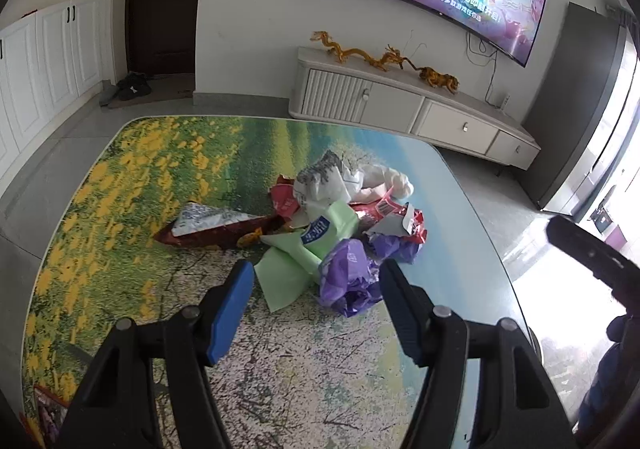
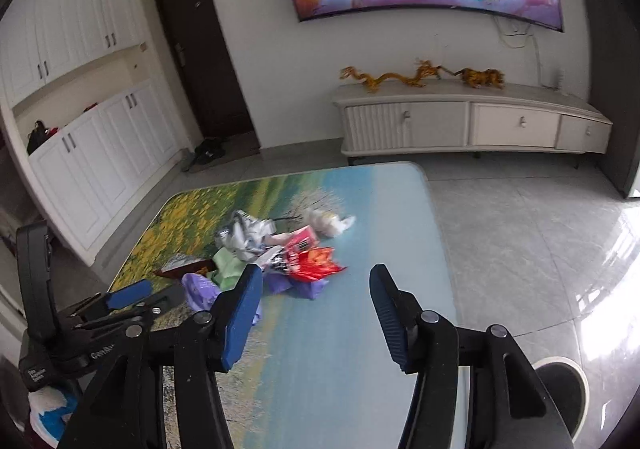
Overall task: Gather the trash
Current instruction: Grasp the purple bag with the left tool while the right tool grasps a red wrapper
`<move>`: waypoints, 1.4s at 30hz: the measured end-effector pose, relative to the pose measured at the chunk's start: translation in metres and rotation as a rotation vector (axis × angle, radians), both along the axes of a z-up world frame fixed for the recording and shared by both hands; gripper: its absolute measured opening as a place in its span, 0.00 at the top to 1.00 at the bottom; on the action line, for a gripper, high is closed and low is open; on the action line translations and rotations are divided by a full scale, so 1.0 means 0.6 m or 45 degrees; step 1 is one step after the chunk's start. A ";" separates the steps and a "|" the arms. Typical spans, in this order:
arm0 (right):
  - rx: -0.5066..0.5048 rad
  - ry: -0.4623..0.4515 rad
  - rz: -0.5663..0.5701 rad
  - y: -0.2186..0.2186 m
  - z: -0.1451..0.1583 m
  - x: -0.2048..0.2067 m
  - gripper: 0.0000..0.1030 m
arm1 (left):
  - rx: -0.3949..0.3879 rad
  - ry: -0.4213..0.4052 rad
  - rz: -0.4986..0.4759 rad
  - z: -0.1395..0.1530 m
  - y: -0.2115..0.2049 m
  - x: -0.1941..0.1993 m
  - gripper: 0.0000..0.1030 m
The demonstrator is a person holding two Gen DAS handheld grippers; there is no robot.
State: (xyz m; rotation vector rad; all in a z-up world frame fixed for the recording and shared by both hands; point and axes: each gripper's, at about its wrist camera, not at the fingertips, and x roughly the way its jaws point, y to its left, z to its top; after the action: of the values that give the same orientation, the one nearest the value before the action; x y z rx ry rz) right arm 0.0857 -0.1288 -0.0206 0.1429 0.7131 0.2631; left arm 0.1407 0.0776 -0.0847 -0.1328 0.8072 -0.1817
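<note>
On the table (image 1: 120,209), whose top is printed with a flowery landscape, we see the trash gathered into one loose heap near the middle. Nearest us lie a crumpled purple bag (image 1: 350,281) and a pale green wrapper (image 1: 296,261); behind them sit a dark red packet (image 1: 216,229), a red foil wrapper (image 1: 392,221) and a white and silver bag (image 1: 324,185). Our left gripper (image 1: 316,281) hangs just above the near edge of the heap, its blue-padded fingers (image 1: 230,313) spread wide on either side of the purple bag and green wrapper, touching neither as far as we can tell. Our right gripper (image 2: 316,297) is also spread and holds nothing; it hovers over bare tabletop to the right of the heap, near the red foil wrapper. We find no bin or sack in either view. At the lower left corner of the left view another small packet (image 1: 48,409) shows at the table's edge, apart from the heap. We judge the task barely begun: nothing is gripped, and every piece remains to be picked up.
</note>
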 end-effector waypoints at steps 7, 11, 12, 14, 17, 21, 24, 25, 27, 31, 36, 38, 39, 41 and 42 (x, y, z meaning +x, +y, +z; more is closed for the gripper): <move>0.083 0.138 0.128 0.067 -0.052 0.079 0.48 | -0.048 0.063 -0.052 -0.035 -0.005 0.028 0.46; 0.113 0.225 0.118 0.086 -0.077 0.120 0.48 | -0.087 0.074 -0.092 -0.045 -0.012 0.037 0.47; 0.117 0.239 0.111 0.088 -0.080 0.126 0.49 | -0.086 0.075 -0.098 -0.046 -0.014 0.039 0.47; 0.114 0.277 0.091 0.094 -0.089 0.142 0.52 | -0.095 0.084 -0.104 -0.051 -0.016 0.042 0.52; 0.128 0.334 0.068 0.093 -0.100 0.154 0.61 | -0.121 0.102 -0.106 -0.057 -0.015 0.046 0.61; 0.143 0.365 0.051 0.089 -0.107 0.162 0.72 | -0.145 0.113 -0.108 -0.062 -0.009 0.047 0.76; 0.152 0.369 0.043 0.085 -0.105 0.163 0.87 | -0.158 0.107 -0.106 -0.061 -0.005 0.044 0.82; 0.154 0.372 0.042 0.082 -0.105 0.162 0.89 | -0.162 0.103 -0.107 -0.059 -0.004 0.042 0.84; 0.168 0.373 0.040 0.078 -0.106 0.157 0.90 | -0.168 0.096 -0.108 -0.057 -0.002 0.037 0.85; 0.181 0.360 0.048 0.075 -0.100 0.147 0.92 | -0.173 0.090 -0.110 -0.051 -0.002 0.029 0.86; 0.203 0.291 0.066 0.068 -0.074 0.124 0.92 | -0.171 0.068 -0.116 -0.038 -0.006 0.015 0.87; 0.211 0.265 0.073 0.065 -0.064 0.114 0.92 | -0.179 0.056 -0.114 -0.031 -0.006 0.010 0.87; 0.217 0.249 0.077 0.062 -0.058 0.108 0.92 | -0.185 0.049 -0.112 -0.027 -0.005 0.007 0.87; 0.242 0.225 0.088 0.055 -0.047 0.095 0.92 | -0.196 0.035 -0.106 -0.018 -0.002 0.001 0.87; 0.249 0.215 0.090 0.051 -0.042 0.090 0.92 | -0.197 0.029 -0.103 -0.013 -0.002 -0.001 0.87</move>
State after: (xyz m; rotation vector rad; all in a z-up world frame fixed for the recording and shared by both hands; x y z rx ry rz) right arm 0.1394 -0.0979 -0.0457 0.3291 0.8607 0.3918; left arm 0.1400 0.0767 -0.0927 -0.2489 0.8218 -0.3195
